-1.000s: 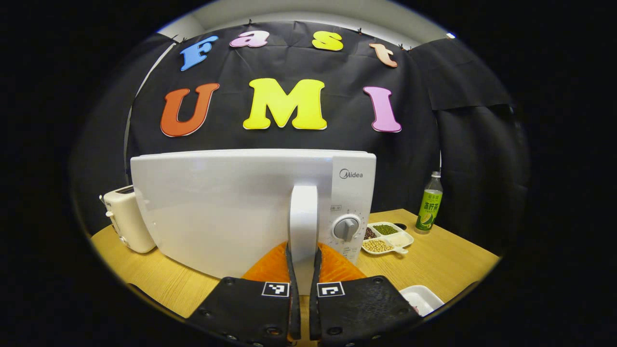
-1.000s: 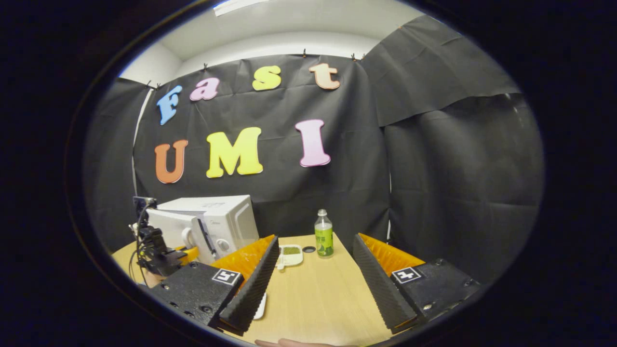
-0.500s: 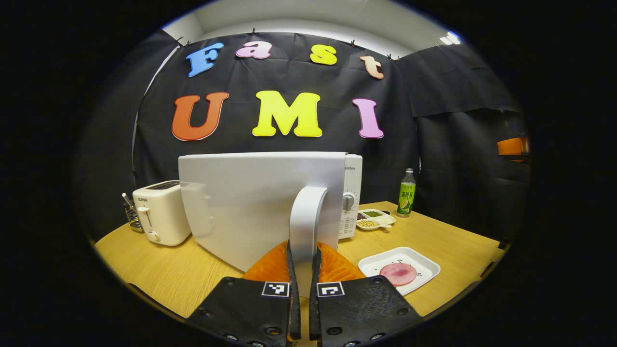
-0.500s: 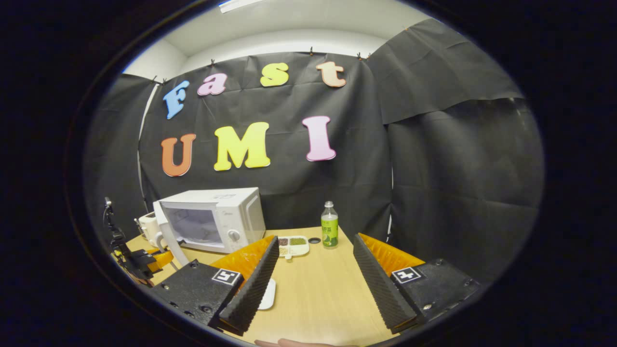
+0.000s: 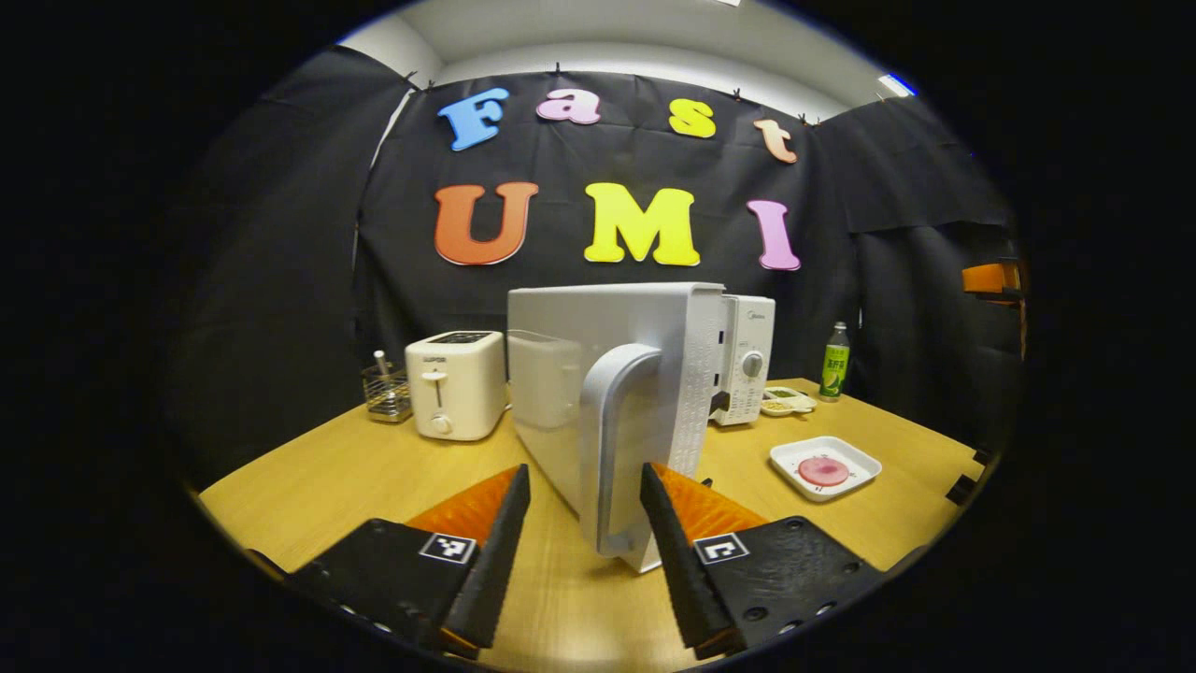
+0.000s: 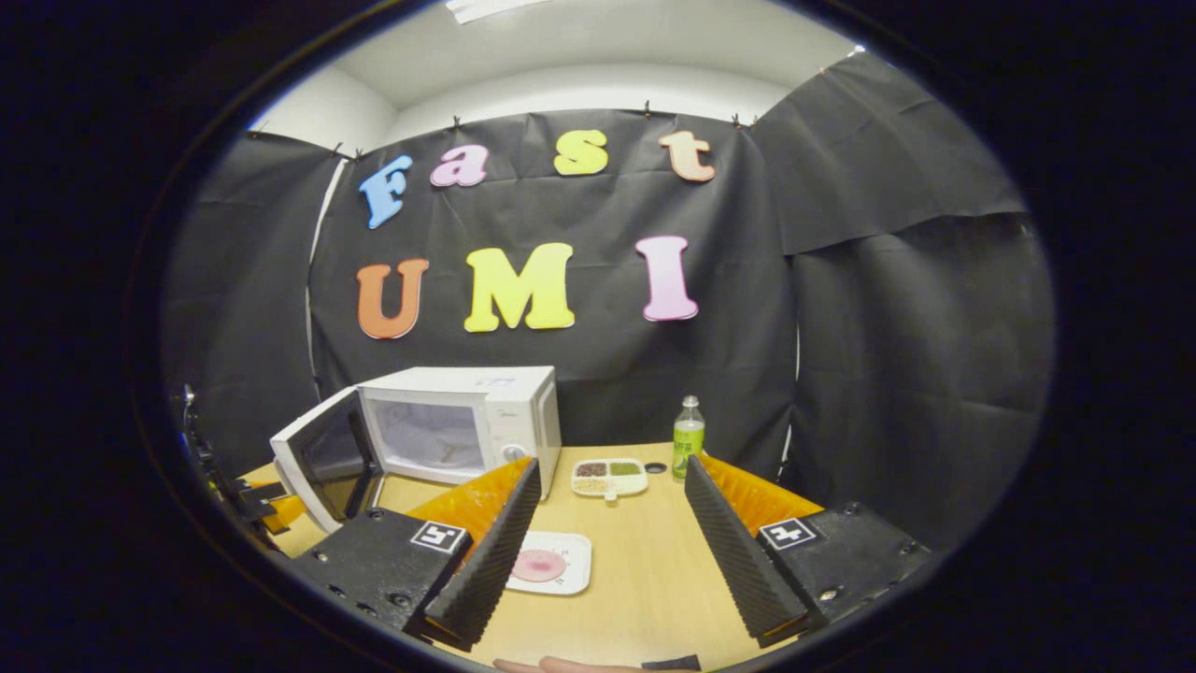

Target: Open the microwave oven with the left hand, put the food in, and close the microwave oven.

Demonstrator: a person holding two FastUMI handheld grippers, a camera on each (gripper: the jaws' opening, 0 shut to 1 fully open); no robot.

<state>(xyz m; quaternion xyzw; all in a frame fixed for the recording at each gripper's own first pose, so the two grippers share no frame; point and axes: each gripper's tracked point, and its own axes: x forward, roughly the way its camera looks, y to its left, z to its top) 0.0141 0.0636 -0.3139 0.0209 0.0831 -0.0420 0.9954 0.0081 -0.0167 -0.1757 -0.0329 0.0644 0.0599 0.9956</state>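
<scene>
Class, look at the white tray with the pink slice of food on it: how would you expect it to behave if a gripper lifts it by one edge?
The tray looks shallow and thin-walled, so it is probably light and may flex when lifted. The food lies loose on its flat floor, so a tilt would likely slide it. The low rim offers little to pinch, so the right gripper might slip.

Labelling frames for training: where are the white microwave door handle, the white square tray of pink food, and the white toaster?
white microwave door handle (image 5: 612,439), left gripper view, mid-bar.
white square tray of pink food (image 5: 790,452), left gripper view, rim.
white toaster (image 5: 467,388), left gripper view, front face.
</scene>
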